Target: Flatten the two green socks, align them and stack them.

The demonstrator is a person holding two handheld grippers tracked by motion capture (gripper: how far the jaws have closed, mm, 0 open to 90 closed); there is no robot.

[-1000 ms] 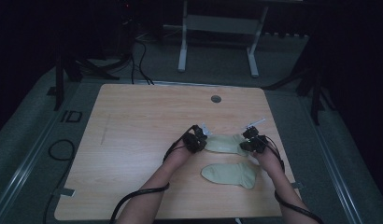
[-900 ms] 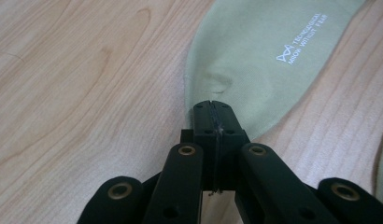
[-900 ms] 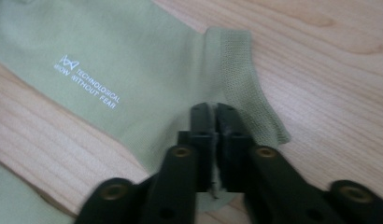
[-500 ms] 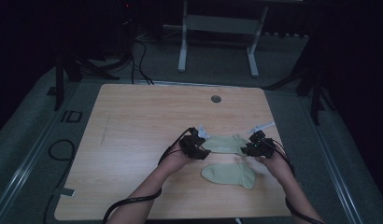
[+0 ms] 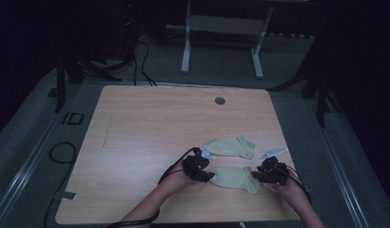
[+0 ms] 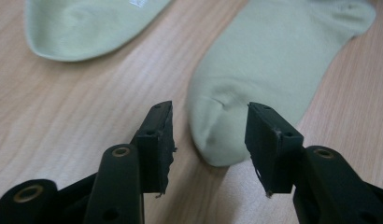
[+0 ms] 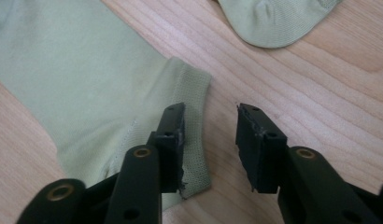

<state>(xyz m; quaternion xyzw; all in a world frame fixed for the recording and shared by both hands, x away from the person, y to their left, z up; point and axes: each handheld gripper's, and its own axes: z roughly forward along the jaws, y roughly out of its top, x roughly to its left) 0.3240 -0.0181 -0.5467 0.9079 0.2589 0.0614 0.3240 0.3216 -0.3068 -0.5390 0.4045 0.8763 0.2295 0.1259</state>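
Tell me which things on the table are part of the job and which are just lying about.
In use: near sock, far sock, left gripper, right gripper.
Lying about: grommet in table, floor cables.

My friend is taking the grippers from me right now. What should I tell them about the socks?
Left gripper: open, jaws either side of the toe of the near sock, not gripping.
Right gripper: open at that sock's cuff end, one jaw over the cuff, the other over bare table.
The far sock lies flat just beyond, apart from the near one.
Done: both socks lie flat, side by side.
Left: probably close on both ends of the near sock, lift it and lay it on the far one.
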